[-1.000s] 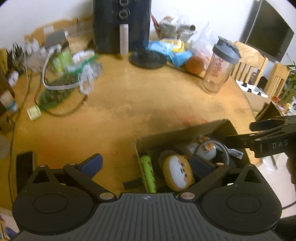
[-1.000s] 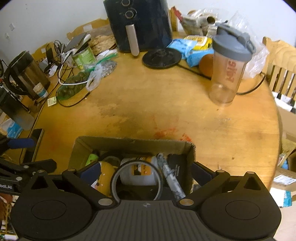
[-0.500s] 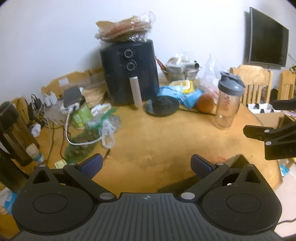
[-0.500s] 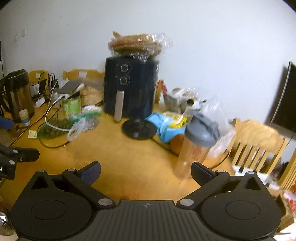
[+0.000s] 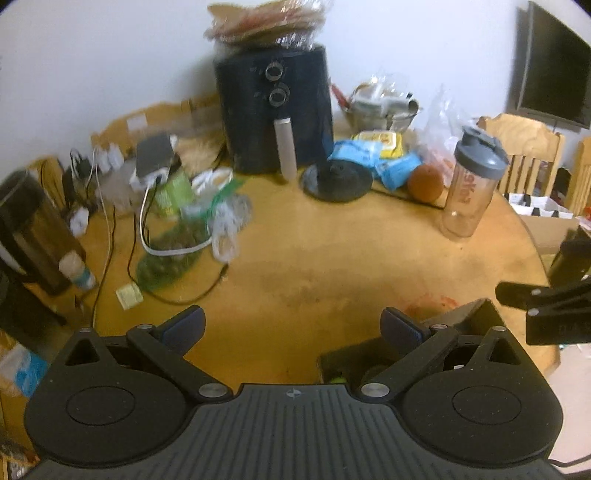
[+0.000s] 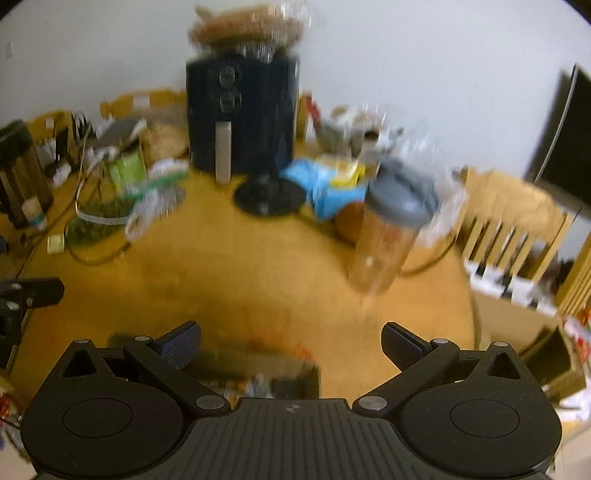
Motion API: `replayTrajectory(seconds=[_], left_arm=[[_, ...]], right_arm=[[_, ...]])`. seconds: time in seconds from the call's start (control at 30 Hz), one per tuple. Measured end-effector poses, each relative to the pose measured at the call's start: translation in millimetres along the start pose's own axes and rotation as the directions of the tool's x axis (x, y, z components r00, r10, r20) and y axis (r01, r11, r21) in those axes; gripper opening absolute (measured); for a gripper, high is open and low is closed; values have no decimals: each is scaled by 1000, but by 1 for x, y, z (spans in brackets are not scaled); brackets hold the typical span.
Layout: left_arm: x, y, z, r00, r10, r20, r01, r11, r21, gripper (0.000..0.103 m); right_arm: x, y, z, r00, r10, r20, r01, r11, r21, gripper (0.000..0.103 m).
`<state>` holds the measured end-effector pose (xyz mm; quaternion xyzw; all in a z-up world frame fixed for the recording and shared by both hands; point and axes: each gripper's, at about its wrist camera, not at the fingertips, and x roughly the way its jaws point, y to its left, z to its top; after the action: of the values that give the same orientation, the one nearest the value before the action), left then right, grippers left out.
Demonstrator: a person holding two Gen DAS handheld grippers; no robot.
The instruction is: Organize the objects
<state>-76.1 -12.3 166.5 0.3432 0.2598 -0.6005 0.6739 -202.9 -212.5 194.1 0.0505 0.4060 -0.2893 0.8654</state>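
A round wooden table [image 5: 295, 258] fills both views, its near middle bare but for reddish smears by the near edge. At that near edge sits an open cardboard box [image 5: 465, 321], mostly hidden behind the gripper bodies; the right wrist view shows its far wall and a blurred jumble inside — too smeared to name.

The left gripper [image 5: 291, 326] hangs above the near edge with its jaws spread wide, nothing between the blue pads, touching nothing. The right gripper [image 6: 291, 336] is likewise wide open and empty, above the box; its frame shows at the right edge of the left view.

Further in, toward the left edge, lie a green bag [image 5: 170, 254], white and black cables and a dark kettle [image 5: 26, 229]. Toward the right edge stands a clear shaker [image 5: 469, 184] with a grey lid, an orange [image 5: 424, 181] just beside it. Beyond the centre sits a black disc [image 5: 336, 177], with blue packets [image 5: 373, 158] beside it. At the far edge stands a dark air fryer [image 5: 273, 110], wrapped flatbreads [image 5: 266, 22] stacked on top.

Behind is a white wall; wooden chairs [image 5: 524, 147] and a dark screen [image 5: 550, 66] stand at the right.
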Motion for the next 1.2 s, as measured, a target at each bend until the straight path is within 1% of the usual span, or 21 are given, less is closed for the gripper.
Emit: replayTrajectory(seconds=[0.13, 0.23, 0.37, 0.53, 0.67, 0.77, 0.83, 0.97, 1.2], left_arm=[[8, 0, -6, 997, -22, -72, 21, 1000, -5, 103], [14, -1, -12, 990, -50, -130, 48, 999, -16, 103], [23, -2, -21, 973, -101, -206, 94, 995, -42, 103], [32, -7, -31, 955, -108, -278, 103, 994, -33, 103], [41, -9, -40, 930, -117, -349, 109, 993, -43, 103], [46, -11, -48, 910, -126, -394, 116, 992, -50, 103], [48, -13, -53, 901, -125, -415, 115, 992, -50, 103], [50, -18, -60, 888, -127, -442, 122, 992, -40, 103], [55, -21, -65, 873, -127, -470, 128, 991, -31, 103]], right_arm=[[11, -1, -4, 994, 17, -108, -13, 999, 32, 103], [18, 1, -8, 986, 16, -166, -8, 999, 45, 103], [30, 2, -15, 967, 15, -253, 2, 998, 68, 103], [41, 2, -23, 942, 19, -335, 14, 995, 98, 103], [48, 9, -30, 918, -2, -396, 36, 996, 78, 103], [55, 13, -36, 897, 8, -443, 25, 997, 69, 103], [58, 16, -39, 884, 14, -468, 19, 998, 66, 103], [61, 21, -44, 867, 22, -499, 7, 998, 58, 103], [63, 24, -47, 853, 23, -521, 11, 998, 62, 103]])
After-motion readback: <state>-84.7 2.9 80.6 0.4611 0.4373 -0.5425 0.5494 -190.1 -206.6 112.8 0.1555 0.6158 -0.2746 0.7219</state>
